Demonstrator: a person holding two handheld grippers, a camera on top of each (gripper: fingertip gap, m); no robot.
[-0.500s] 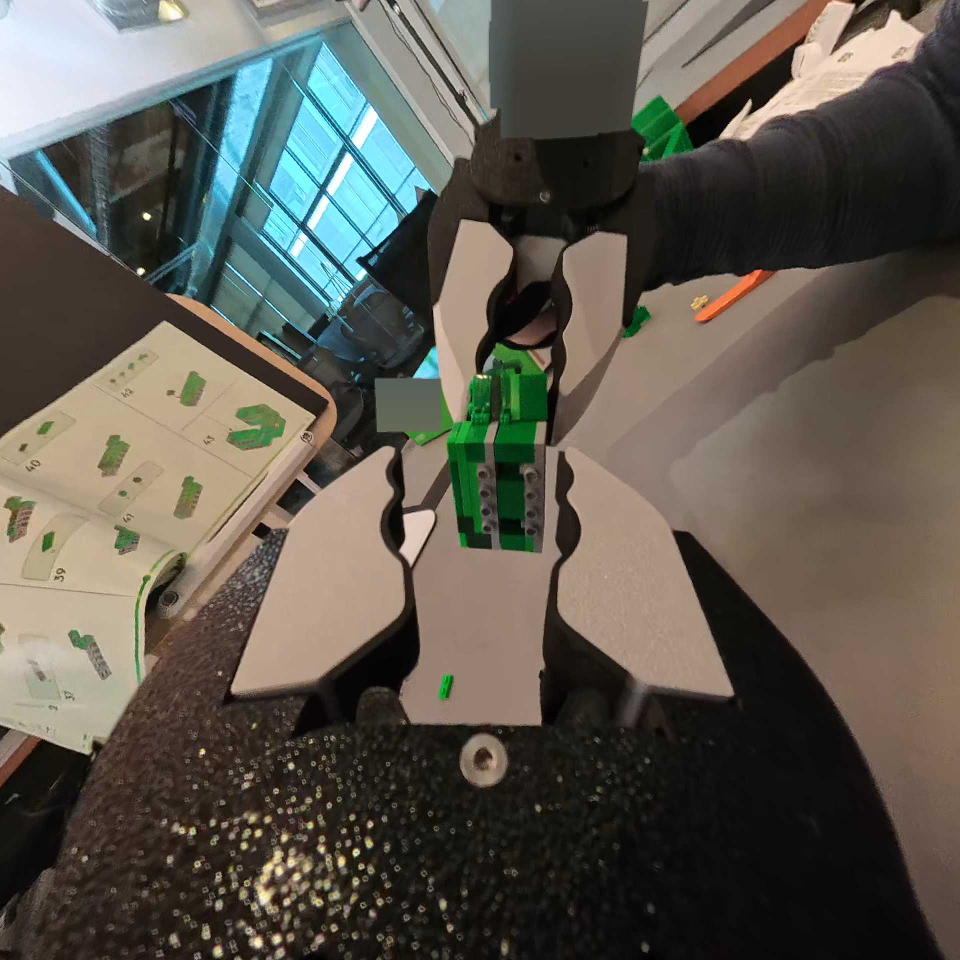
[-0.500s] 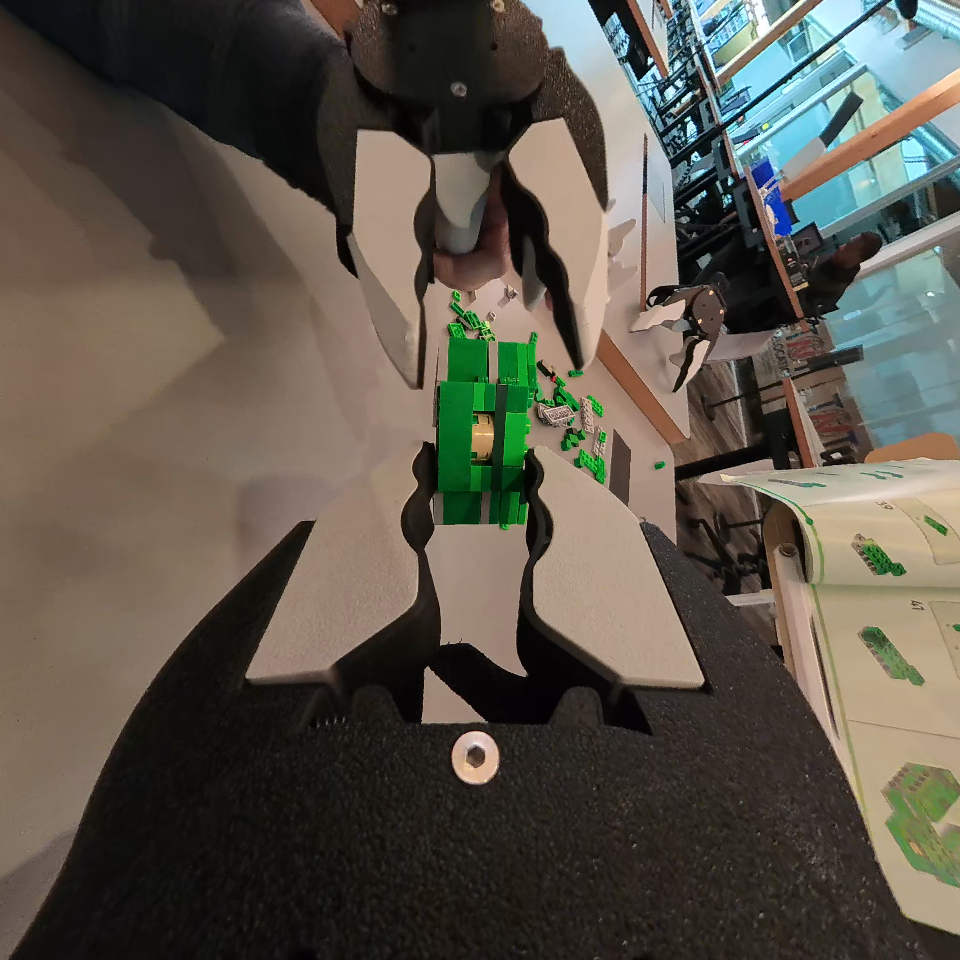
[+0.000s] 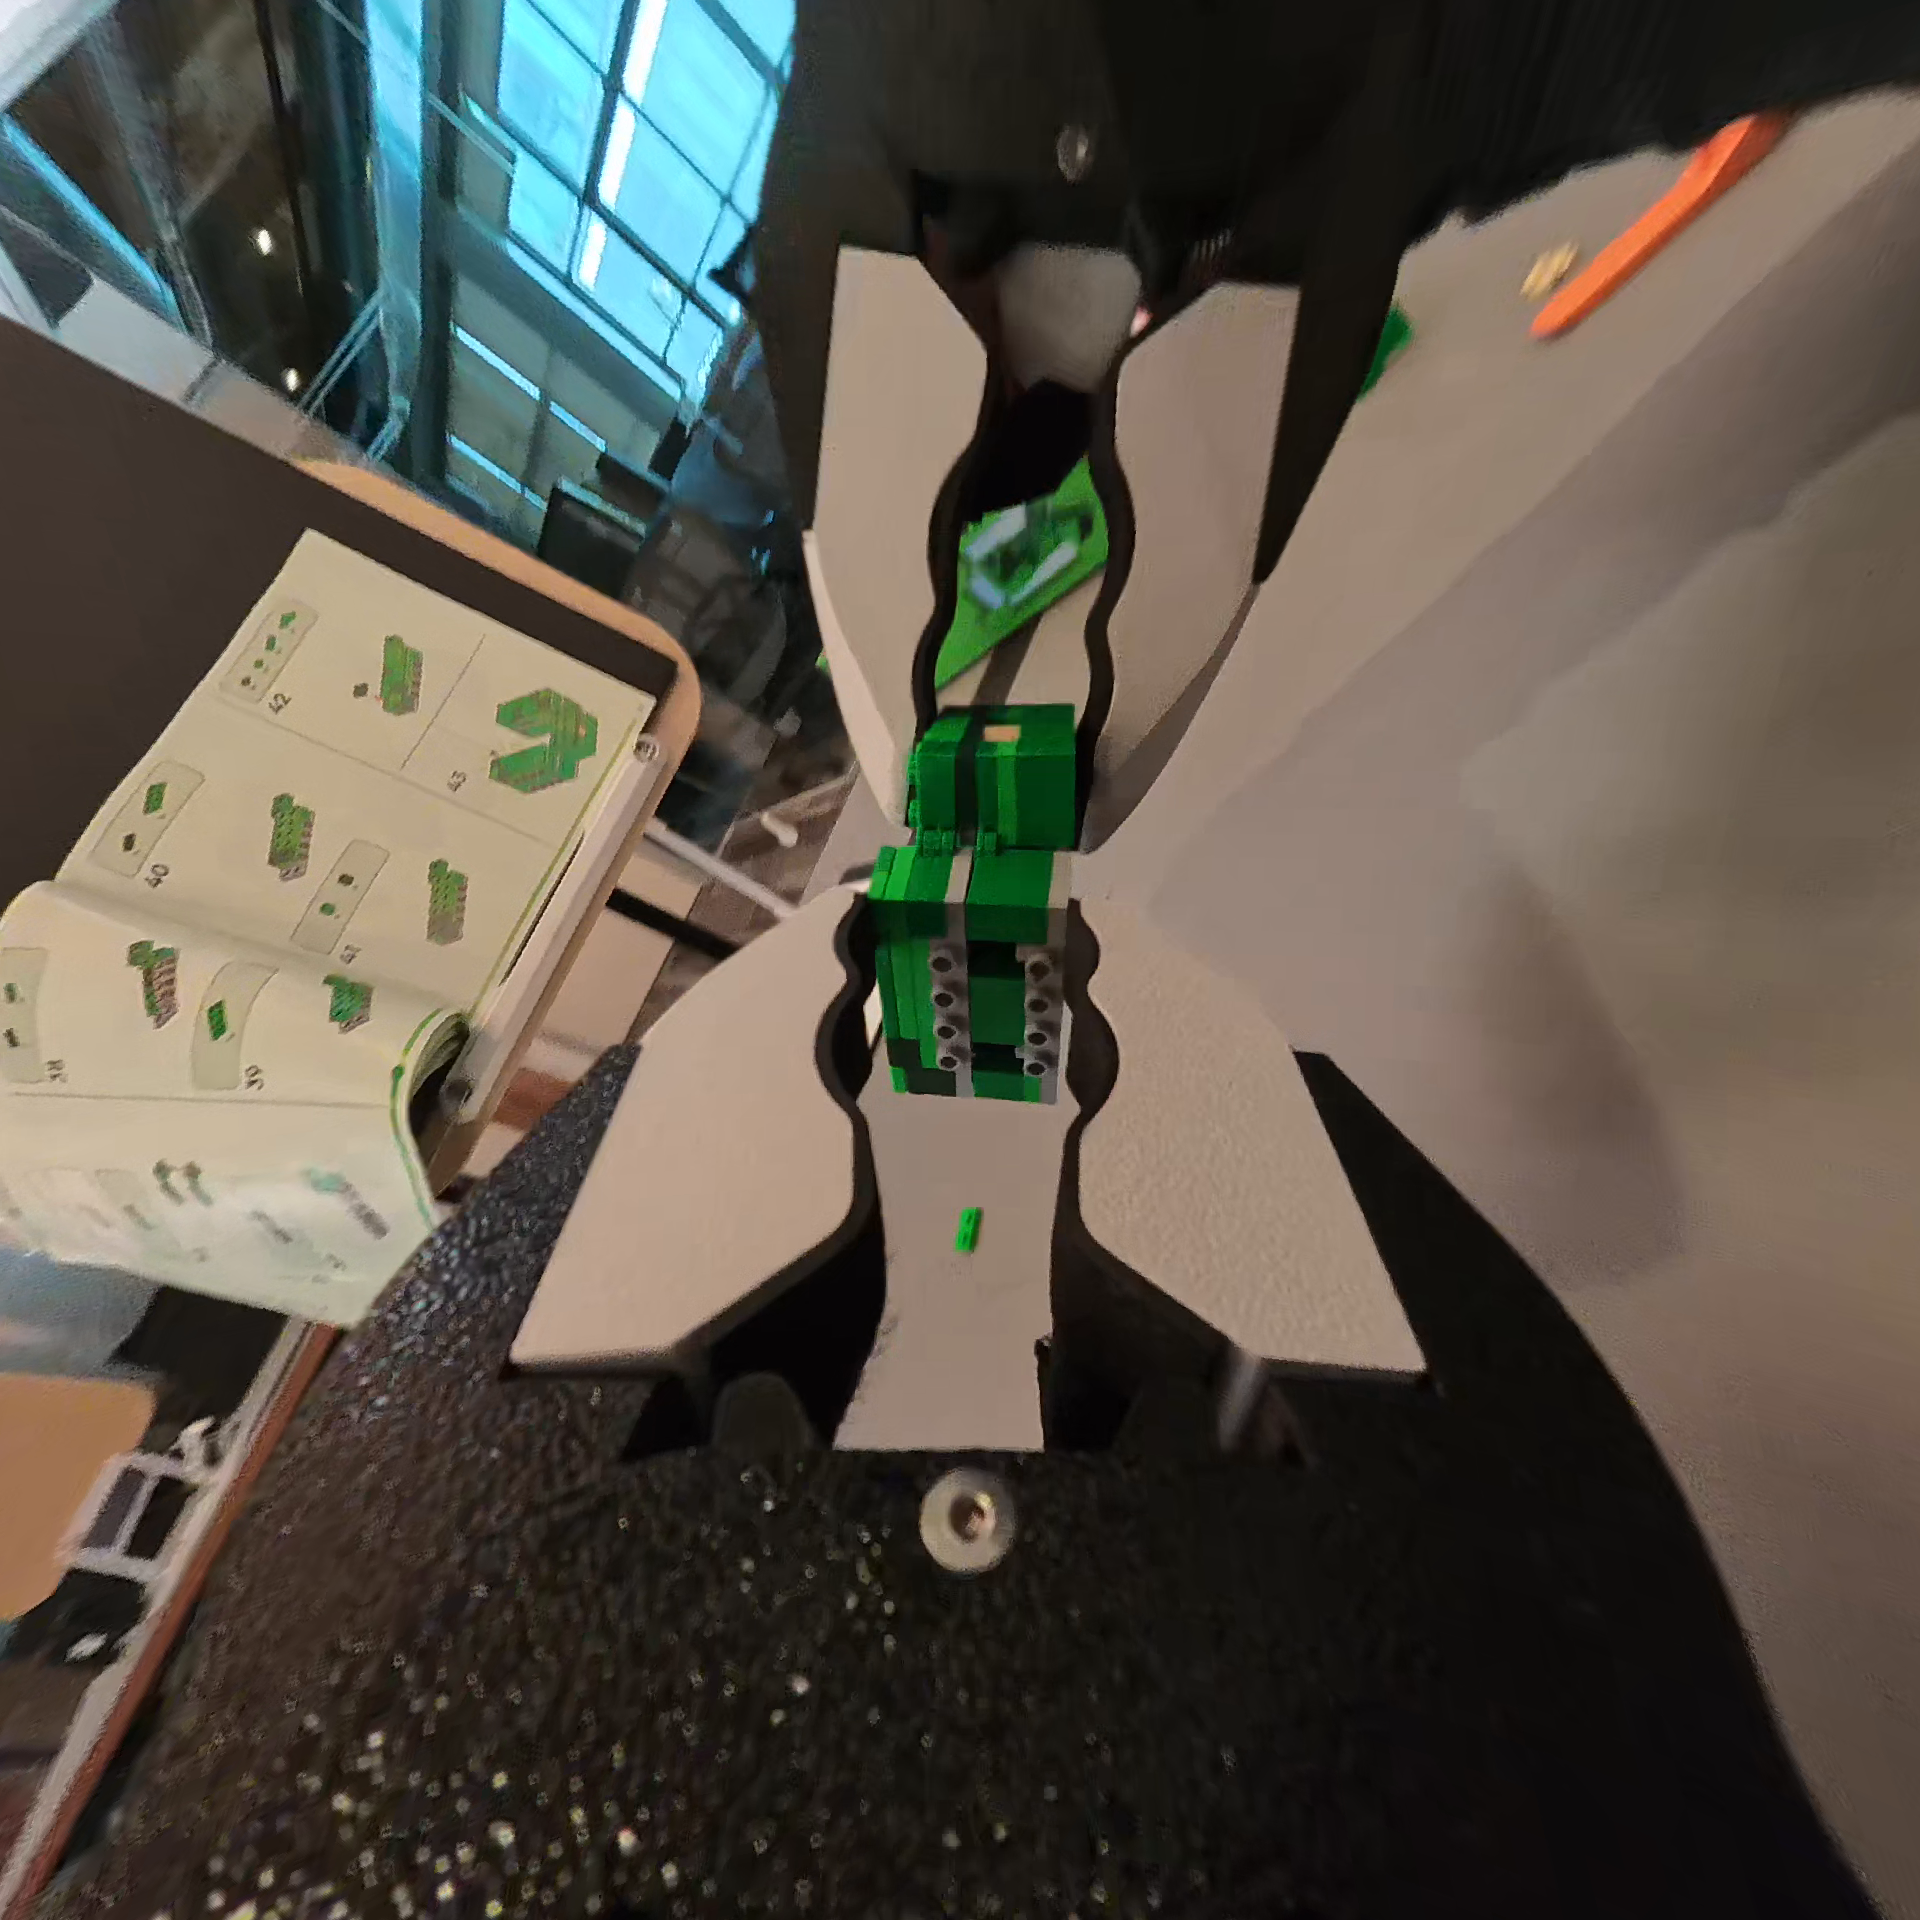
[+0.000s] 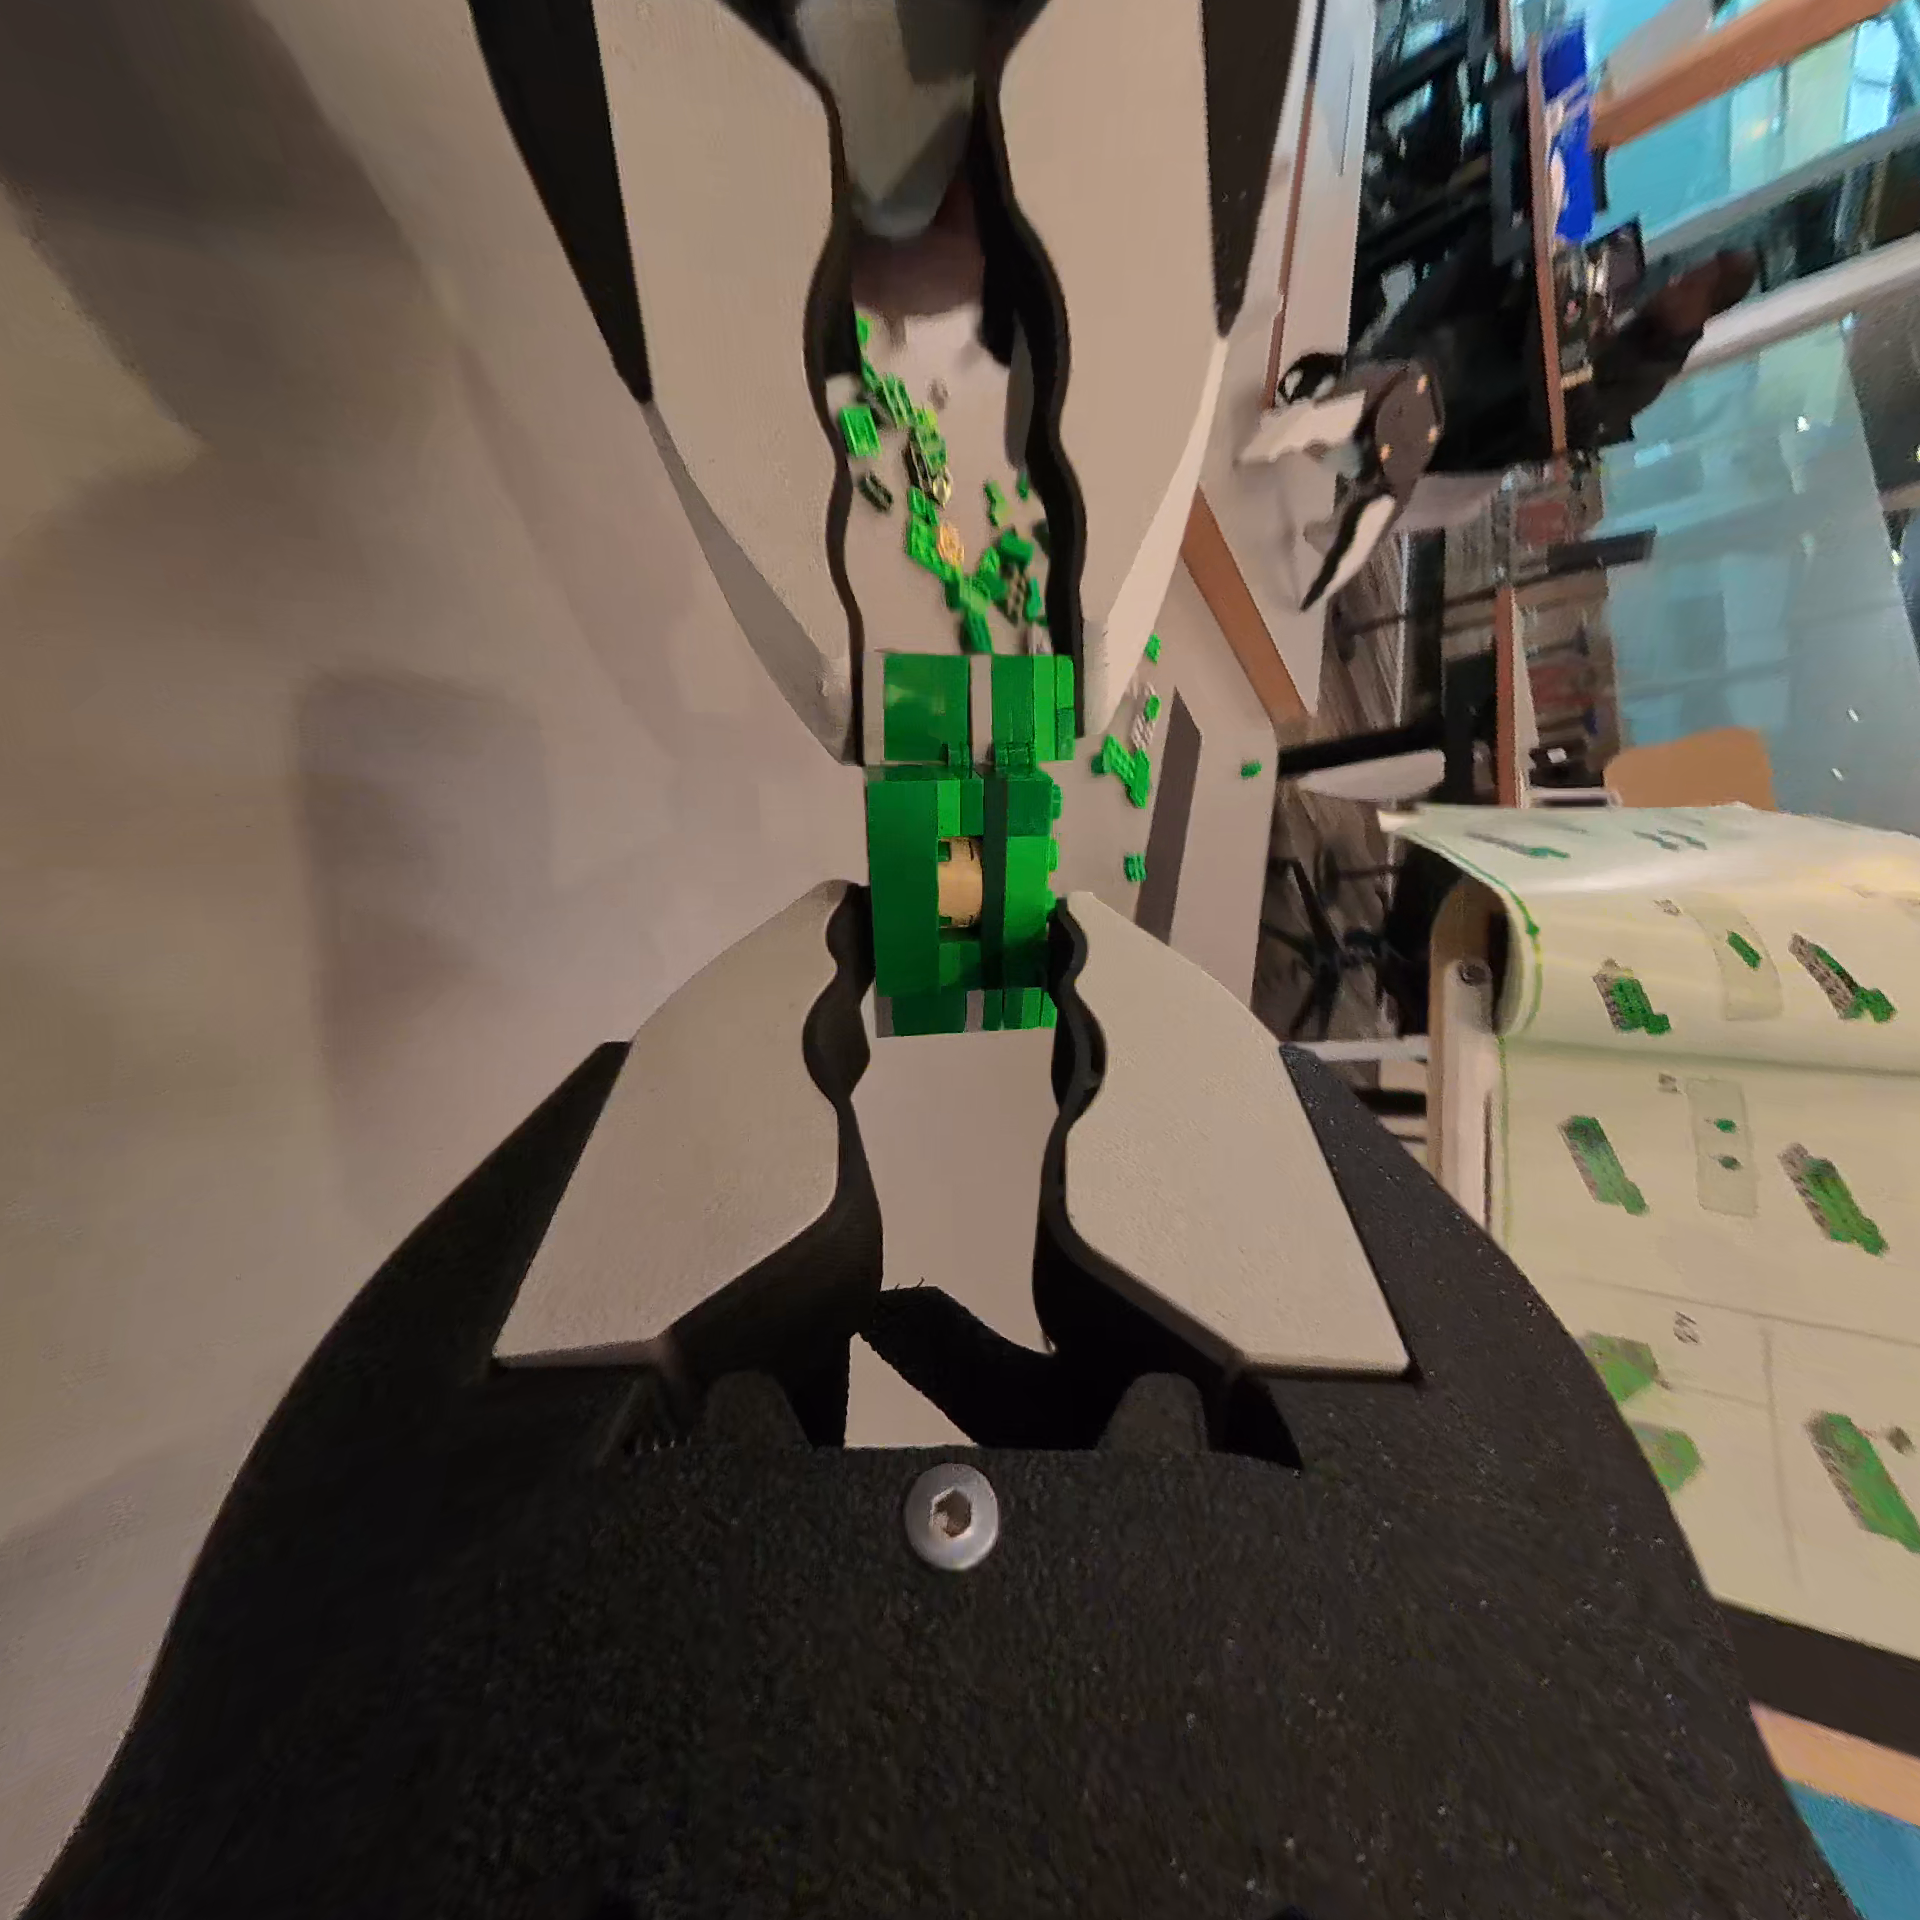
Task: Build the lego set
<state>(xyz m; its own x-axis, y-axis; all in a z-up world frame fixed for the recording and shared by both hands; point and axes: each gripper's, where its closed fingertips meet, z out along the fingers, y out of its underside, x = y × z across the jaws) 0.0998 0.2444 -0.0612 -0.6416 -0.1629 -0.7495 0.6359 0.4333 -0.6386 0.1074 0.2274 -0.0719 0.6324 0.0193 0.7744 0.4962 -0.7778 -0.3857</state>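
Note:
My left gripper is shut on a green lego block with grey studded strips, held above the grey table. My right gripper is shut on a second green block with a tan piece in its middle. The grippers face each other tip to tip. The two blocks meet end to end at small hinge-like pieces. The right gripper and its block show at the top of the left wrist view. The left gripper and its block show at the top of the right wrist view.
An open instruction booklet lies at the table edge and also shows in the right wrist view. Loose green pieces are scattered on the table beyond. A small green piece, a green baseplate and an orange tool lie on the table.
The two grippers have moved closer together, each filling more of the other's view. The two green blocks now sit pressed end to end. Both grips are unchanged.

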